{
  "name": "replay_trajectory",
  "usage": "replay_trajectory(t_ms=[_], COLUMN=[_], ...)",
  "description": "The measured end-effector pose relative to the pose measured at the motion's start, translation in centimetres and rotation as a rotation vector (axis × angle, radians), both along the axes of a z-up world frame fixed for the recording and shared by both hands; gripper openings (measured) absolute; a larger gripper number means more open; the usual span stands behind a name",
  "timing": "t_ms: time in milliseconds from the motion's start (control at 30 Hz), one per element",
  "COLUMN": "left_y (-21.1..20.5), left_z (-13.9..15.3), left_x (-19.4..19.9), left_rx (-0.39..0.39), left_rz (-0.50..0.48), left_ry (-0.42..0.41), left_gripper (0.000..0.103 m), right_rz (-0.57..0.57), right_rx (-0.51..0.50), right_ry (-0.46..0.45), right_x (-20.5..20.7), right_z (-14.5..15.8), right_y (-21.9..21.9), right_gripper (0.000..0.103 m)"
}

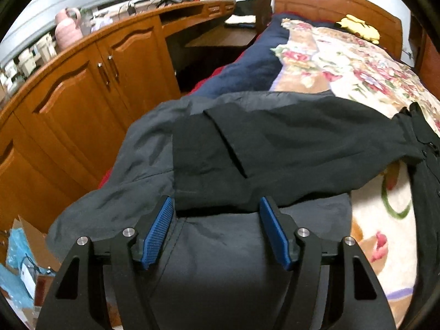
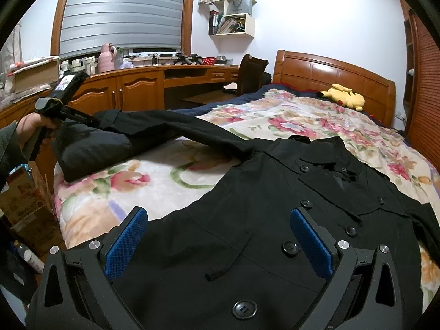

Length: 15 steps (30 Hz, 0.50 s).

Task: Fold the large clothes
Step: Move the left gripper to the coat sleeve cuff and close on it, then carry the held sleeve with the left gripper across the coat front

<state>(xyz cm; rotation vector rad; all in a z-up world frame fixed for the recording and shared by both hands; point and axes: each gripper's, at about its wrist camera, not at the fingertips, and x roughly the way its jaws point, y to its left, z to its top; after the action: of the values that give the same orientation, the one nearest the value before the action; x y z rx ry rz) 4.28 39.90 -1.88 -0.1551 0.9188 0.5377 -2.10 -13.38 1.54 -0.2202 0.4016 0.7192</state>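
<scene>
Showing no readable writing, black coat (image 2: 275,220), floral blanket (image 2: 316,121)

Two tongs (image 1: 216,206), one black coat (image 2: 275,220), one plush toy (image 2: 343,96)

A yellow plush toy (image 2: 345,96) lies by the wooden headboard (image 2: 330,74) beyond the floral blanket (image 2: 288,118).

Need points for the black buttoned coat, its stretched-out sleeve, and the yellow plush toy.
Black buttoned coat (image 2: 247,220): right wrist view, on the front panel beside the buttons.
Stretched-out black sleeve (image 1: 302,143): left wrist view, mid-sleeve.
Yellow plush toy (image 2: 345,96): right wrist view, on its body near the headboard.
</scene>
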Motion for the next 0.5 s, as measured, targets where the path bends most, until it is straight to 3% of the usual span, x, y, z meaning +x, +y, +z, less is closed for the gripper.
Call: replay_trajectory(t_ms=[100, 200, 367, 500], left_y=[0.2, -0.6, -4.6, -10.3], left_z=[0.0, 1.2, 5.0, 7.8], left_x=[0.2, 0.8, 1.5, 2.5], left_rx=[-0.036, -0.027, 0.029, 0.061], left_rz=[-0.019, -0.043, -0.127, -0.244], left_ry=[-0.040, -0.078, -0.174, -0.238], left_gripper=[0.027, 0.013, 0.009, 0.009], right_rz=[-0.003, -0.008, -0.028, -0.052], right_rx=[0.002, 0.004, 0.008, 0.030], right_ry=[0.000, 0.002, -0.002, 0.008], right_x=[-0.1, -0.2, -0.3, 0.1], right_z=[0.0, 0.0, 0.1, 0.3], right_y=[-0.3, -0.6, -1.2, -2.4], right_gripper=[0.103, 0.103, 0.103, 0.103])
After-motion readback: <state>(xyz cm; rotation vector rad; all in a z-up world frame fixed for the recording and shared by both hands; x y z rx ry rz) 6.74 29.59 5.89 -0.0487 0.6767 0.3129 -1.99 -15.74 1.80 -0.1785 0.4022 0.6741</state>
